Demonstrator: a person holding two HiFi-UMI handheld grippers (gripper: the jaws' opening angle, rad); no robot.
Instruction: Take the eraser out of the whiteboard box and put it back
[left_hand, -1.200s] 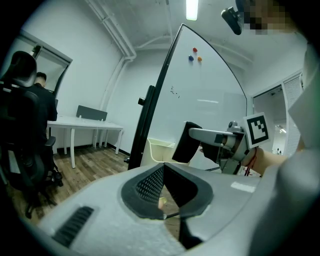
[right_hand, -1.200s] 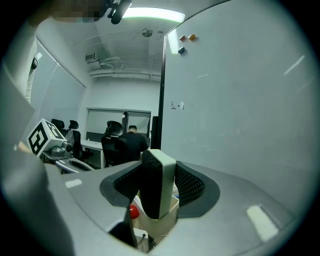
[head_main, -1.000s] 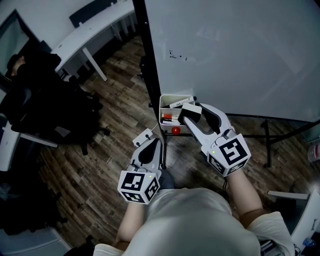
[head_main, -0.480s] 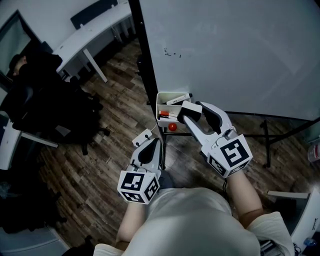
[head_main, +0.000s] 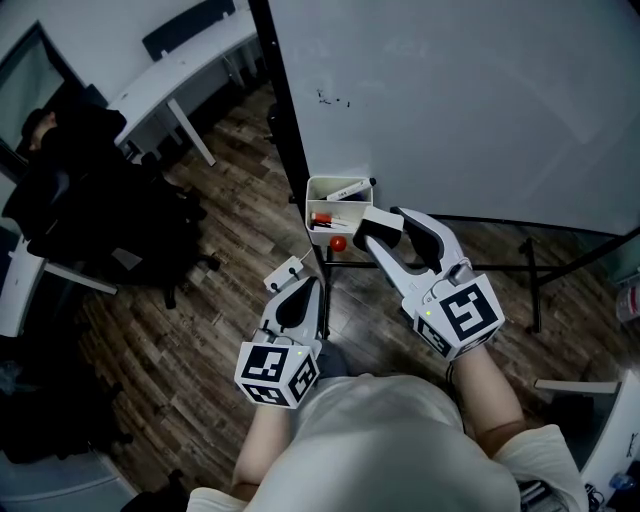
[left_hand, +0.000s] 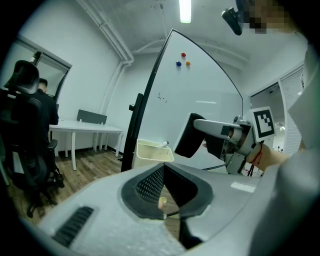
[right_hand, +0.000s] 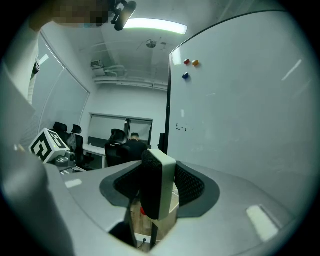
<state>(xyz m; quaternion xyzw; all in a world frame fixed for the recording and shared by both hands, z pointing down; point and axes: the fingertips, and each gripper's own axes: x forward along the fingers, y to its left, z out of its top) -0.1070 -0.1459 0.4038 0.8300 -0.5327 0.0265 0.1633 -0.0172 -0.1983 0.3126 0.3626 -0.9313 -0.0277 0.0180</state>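
My right gripper (head_main: 383, 232) holds the eraser (head_main: 379, 226) upright between its jaws. They stand wide apart, both pads pressing on the eraser's sides, and this grip has not changed over the last second. What has changed is the eraser's place. A second ago it overlapped the near right corner of the whiteboard box (head_main: 335, 181); now it sits just off that corner, clear of the rim and nearer to me. I judge the take-out half of the task complete. The return remains: carry the eraser back over the open top of the box, lower it in, then release. The box hangs at the lower left corner of the whiteboard (head_main: 480, 100) and has a white marker (head_main: 345, 191) lying in it. My left gripper (head_main: 311, 284) waits below the box, jaws together and empty.
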